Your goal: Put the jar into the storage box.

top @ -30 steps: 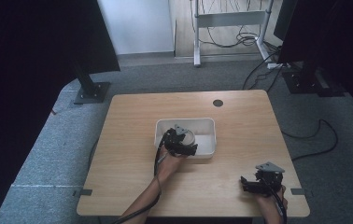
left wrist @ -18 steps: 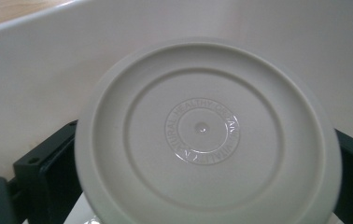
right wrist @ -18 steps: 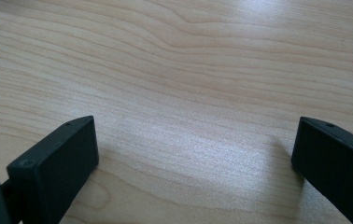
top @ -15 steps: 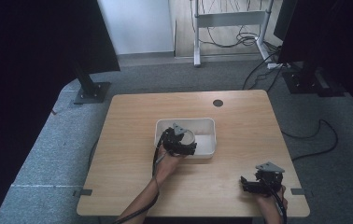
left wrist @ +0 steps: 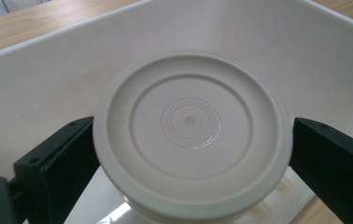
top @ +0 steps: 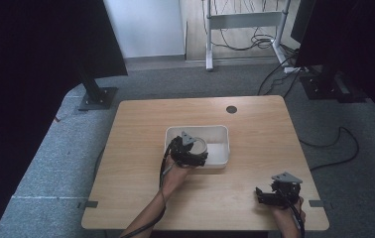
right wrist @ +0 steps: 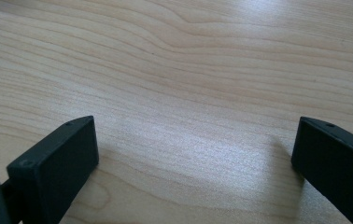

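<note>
**Round lid held over the white tub**

My left gripper (left wrist: 191,154) clamps a smooth, cream, ringed round lid (left wrist: 191,133) inside the glossy white rectangular tub (top: 218,135). My right gripper (right wrist: 195,163) rests wide apart on grained wooden bench (right wrist: 202,70), near the tub's right.

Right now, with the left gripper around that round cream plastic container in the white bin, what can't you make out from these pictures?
- Round cream plastic container: its lower body and contents are hidden by its own lid in the left gripper view.
- Embossed ring of lettering on the lid: too small to read.
- White plastic bin: part of its floor is hidden by the left gripper in the high view.
- Right gripper: jaw tips cut off by the bottom edge.
</note>
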The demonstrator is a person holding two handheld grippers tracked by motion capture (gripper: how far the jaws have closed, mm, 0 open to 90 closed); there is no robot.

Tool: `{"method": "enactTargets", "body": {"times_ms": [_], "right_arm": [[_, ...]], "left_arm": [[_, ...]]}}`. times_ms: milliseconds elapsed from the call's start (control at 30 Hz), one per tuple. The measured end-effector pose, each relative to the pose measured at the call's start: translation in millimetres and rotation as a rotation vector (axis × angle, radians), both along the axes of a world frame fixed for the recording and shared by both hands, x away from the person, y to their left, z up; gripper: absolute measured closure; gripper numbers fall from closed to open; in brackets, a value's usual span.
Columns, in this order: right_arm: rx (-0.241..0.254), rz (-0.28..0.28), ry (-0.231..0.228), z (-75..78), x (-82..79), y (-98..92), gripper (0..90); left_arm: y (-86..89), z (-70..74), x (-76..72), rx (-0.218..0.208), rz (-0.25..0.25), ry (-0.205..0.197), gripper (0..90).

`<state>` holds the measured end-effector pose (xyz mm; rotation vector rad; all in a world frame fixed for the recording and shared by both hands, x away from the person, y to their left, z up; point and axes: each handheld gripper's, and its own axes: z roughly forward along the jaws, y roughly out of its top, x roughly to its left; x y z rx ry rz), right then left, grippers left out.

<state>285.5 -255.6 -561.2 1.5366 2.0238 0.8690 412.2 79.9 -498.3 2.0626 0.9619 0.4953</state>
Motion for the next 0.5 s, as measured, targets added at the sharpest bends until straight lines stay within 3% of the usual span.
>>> {"method": "enactTargets", "body": {"times_ms": [500], "right_arm": [[-0.001,0.001,0.000,0.0,0.0,-0.1,0.1]], "left_arm": [[13.8,13.9,-18.1,-0.007,-0.036,-0.039,3.2]]}}
